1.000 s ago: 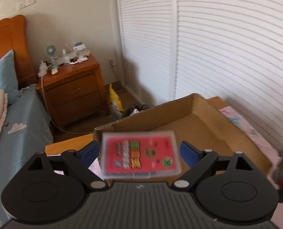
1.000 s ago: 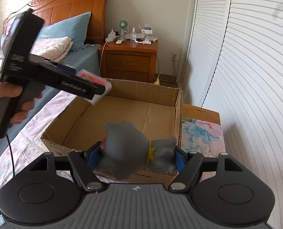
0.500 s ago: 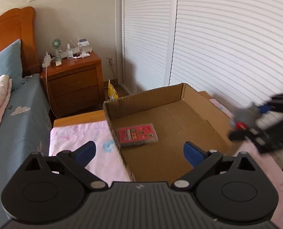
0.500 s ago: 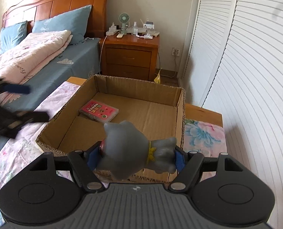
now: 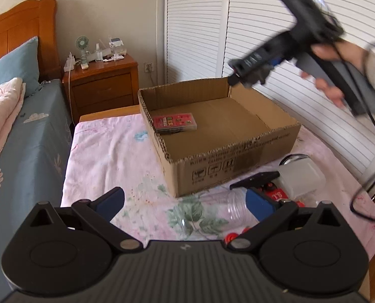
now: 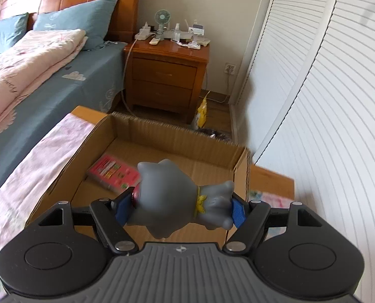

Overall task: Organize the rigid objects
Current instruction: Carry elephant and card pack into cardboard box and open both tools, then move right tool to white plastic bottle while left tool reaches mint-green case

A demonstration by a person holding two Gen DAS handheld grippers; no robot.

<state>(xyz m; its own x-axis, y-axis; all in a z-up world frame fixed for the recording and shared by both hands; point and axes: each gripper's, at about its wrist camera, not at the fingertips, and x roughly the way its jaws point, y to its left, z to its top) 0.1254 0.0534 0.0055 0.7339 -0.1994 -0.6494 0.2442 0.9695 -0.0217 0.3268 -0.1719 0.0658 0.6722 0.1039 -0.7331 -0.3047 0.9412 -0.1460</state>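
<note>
An open cardboard box (image 5: 225, 166) stands on the flowered cloth, and a red card case (image 5: 175, 123) lies flat in its far left corner. My left gripper (image 5: 184, 197) hovers in front of the box; its jaws are opening and hold nothing. In the right wrist view my right gripper (image 6: 181, 208) is shut on a grey toy figure (image 6: 172, 197), sideways between the pads, above the box (image 6: 162, 131) and near the red case (image 6: 114, 173). From the left wrist view, a hand (image 5: 331, 85) holds that right gripper (image 5: 245, 75) over the box's far right corner.
A clear plastic bottle (image 5: 212, 207), a white jar (image 5: 301, 176) and a small red item (image 5: 275, 192) lie on the cloth right of my left gripper. A wooden nightstand (image 5: 104, 80) stands behind the box. The bed (image 5: 23, 139) runs along the left. Slatted doors are on the right.
The left gripper let go of the red case, which now lies in the box, and drew back from it. The right gripper carried the grey toy forward over the box.
</note>
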